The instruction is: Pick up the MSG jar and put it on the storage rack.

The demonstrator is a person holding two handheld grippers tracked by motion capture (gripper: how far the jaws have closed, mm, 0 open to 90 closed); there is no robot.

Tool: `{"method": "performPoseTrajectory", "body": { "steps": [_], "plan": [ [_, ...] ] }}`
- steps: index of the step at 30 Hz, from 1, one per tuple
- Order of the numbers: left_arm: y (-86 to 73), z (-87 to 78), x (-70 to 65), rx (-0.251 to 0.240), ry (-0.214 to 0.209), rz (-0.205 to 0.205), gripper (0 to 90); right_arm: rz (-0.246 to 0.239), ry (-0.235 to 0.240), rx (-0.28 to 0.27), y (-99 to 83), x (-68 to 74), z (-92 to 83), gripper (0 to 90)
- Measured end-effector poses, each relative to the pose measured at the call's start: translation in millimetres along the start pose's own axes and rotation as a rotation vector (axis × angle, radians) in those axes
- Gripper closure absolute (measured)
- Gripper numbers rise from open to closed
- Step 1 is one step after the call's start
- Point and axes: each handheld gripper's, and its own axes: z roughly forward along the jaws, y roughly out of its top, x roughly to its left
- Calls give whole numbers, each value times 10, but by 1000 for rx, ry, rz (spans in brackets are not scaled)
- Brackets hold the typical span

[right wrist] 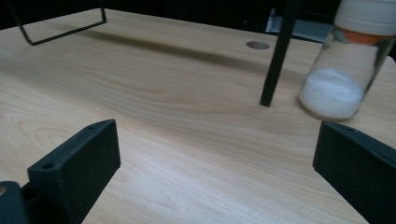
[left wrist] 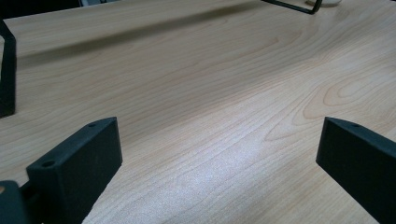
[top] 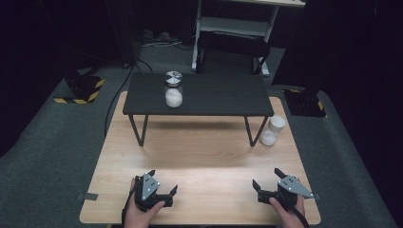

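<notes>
White-capped clear glass jars half filled with white powder are seen in two places in the high view. One, the white-lidded jar (top: 272, 131), stands on the light wooden table (top: 199, 156) near its right edge, just beside the right front leg of the low black shelf (top: 197, 94) that is set across the far part of the table. The other, a clear jar with a black-and-white patterned lid (top: 173, 89), stands on top of that shelf, towards its left half. At the near edge of the table, the left gripper (top: 164, 185) is held in a hand close to the near left corner, its jaws spread wide and nothing between them. The right gripper (top: 266, 178) is held near the near right corner, likewise spread wide and empty, well apart from the white-lidded jar.

In the left gripper view, the two black jaws are seen wide apart above bare wood grain, with nothing gripped; a thin black shelf leg (left wrist: 292, 5) is seen at the far edge.

In the right gripper view, the jaws are again wide apart and empty. The white-lidded jar (right wrist: 343, 74) is seen ahead beyond the right-hand jaw, just beside an upright black shelf leg (right wrist: 276, 56), untouched by the gripper.
</notes>
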Motion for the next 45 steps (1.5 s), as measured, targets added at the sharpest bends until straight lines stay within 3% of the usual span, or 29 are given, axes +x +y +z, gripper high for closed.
{"method": "performPoseTrajectory", "body": {
  "steps": [17,30,45],
  "plan": [
    [2,2,24,1,-13,-1,6,32,-115,6,76,-152,109,3],
    [5,5,37,3,-20,-4,6,43,-176,-8,214,-275,197,3],
    [6,4,66,4,-29,-10,6,66,-228,-1,398,-480,526,3]
  ]
}}
